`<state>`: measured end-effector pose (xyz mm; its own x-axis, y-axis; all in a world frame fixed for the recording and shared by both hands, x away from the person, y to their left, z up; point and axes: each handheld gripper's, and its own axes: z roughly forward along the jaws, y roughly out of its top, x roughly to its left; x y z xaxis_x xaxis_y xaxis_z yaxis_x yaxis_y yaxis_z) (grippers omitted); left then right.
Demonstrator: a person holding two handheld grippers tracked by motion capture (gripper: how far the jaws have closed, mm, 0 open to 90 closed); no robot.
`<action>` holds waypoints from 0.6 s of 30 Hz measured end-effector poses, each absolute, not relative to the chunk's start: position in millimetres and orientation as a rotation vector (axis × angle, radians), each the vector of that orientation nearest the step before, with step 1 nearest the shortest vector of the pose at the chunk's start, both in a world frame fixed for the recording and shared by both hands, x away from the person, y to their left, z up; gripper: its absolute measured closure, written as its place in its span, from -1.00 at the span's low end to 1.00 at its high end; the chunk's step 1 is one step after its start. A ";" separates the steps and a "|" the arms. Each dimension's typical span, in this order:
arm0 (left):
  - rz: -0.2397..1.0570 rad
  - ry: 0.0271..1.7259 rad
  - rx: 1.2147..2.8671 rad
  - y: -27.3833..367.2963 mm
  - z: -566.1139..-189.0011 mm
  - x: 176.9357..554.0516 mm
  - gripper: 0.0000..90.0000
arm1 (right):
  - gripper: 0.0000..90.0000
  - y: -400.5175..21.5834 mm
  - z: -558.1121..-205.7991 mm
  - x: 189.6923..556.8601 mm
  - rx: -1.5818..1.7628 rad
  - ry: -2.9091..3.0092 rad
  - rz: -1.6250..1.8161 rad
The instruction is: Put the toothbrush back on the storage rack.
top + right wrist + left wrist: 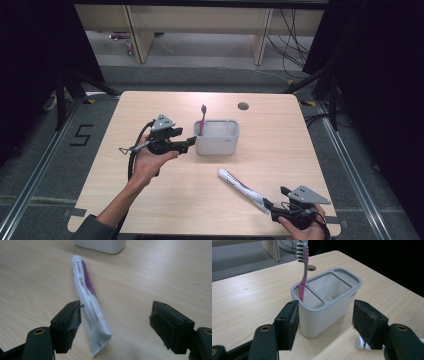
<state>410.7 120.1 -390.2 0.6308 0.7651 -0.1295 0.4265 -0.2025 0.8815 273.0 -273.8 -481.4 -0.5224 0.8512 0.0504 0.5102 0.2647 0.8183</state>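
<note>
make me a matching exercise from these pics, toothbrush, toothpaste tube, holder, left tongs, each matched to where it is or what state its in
Things:
1. toothbrush
2. toothpaste tube
3. holder
4. left tongs

Places or states:
A. lying flat on the table, crimped end between the open right tongs
B. open, one jaw on each side of the holder's near end
C. standing upright in an end compartment, bristles up
D. grey-rimmed, white, upright at mid-table

Pairs: 1-C, 2-A, 3-D, 4-B
</note>
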 end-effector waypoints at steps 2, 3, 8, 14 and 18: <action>0.414 0.953 1.830 121.0 -390.2 408.8 -0.16 | -0.43 -273.9 -481.5 273.1 1.232 2.139 1.153; 0.407 0.958 1.827 121.2 -390.5 407.6 -0.17 | -0.44 -273.8 -481.5 273.0 1.235 2.140 1.154; 0.370 0.943 1.814 123.6 -395.2 400.1 -0.18 | -0.44 -273.6 -481.5 272.9 1.232 2.140 1.152; 0.332 0.928 1.810 124.3 -395.9 390.6 -0.22 | -0.43 -273.5 -481.0 272.4 1.233 2.147 1.152; 0.335 0.912 1.819 124.8 -395.7 385.4 -0.23 | -0.43 -272.5 -481.4 272.4 1.243 2.156 1.161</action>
<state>385.4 124.8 -395.7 0.6735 0.7172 -0.1787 0.4306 -0.1842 0.8836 272.4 -272.5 -481.4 -0.5286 0.8463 0.0657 0.5205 0.2620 0.8127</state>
